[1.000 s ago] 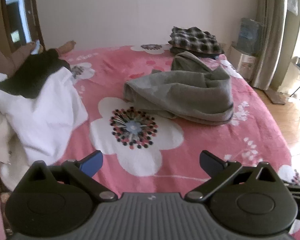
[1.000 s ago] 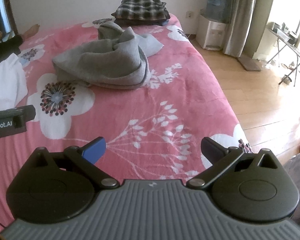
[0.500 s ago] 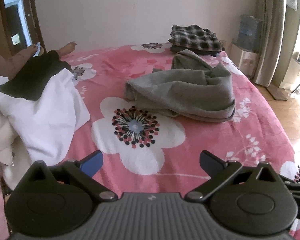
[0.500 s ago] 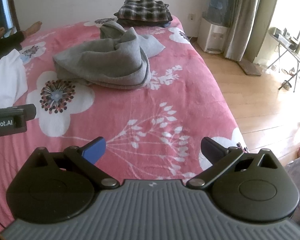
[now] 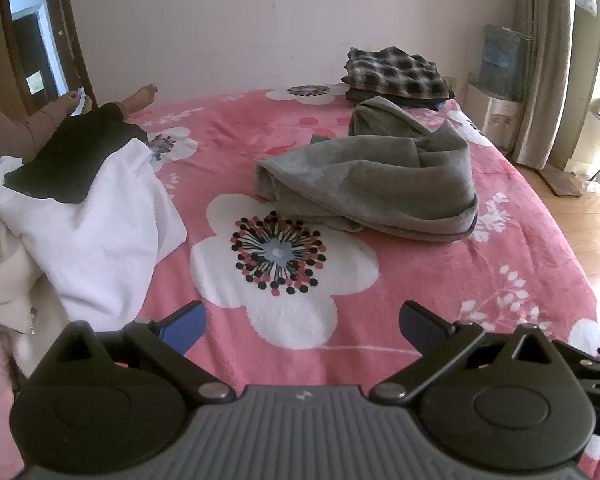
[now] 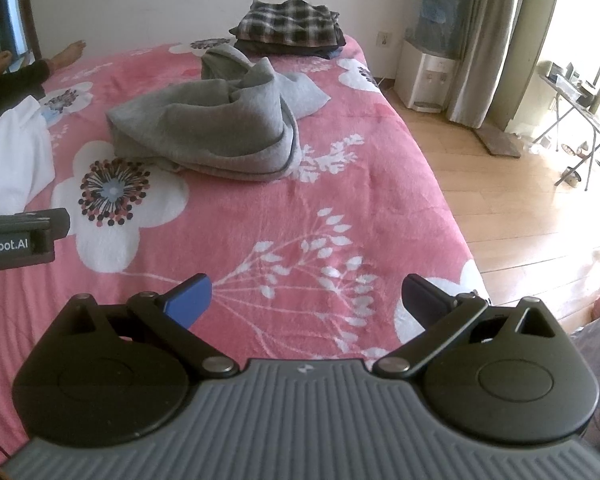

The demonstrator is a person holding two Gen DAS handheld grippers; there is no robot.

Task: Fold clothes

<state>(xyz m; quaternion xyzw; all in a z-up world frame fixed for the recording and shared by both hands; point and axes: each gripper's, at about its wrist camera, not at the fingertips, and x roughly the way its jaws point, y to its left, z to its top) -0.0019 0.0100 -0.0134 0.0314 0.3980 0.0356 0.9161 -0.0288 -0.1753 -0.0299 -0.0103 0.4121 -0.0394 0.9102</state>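
A crumpled grey garment [image 5: 376,184] [image 6: 216,128] lies in a heap in the middle of the pink flowered bed [image 5: 480,280] [image 6: 360,200]. A folded plaid stack [image 5: 396,70] [image 6: 290,26] rests at the bed's far end. My left gripper [image 5: 302,326] hangs open above the big white flower print, well short of the grey garment, with nothing between its fingers. My right gripper [image 6: 306,300] is open too, over the near right part of the bed. The left gripper's body [image 6: 20,240] shows at the left edge of the right wrist view.
A white cloth [image 5: 92,232] with a black garment [image 5: 76,156] on it lies at the bed's left, beside a person's legs and bare foot [image 5: 142,96]. A water dispenser [image 6: 430,68], curtains and a folding stand [image 6: 572,120] occupy the wooden floor to the right.
Both grippers have drawn back and risen slightly, so the grey garment sits a bit farther off in each view. Both stay open and nothing was taken hold of.
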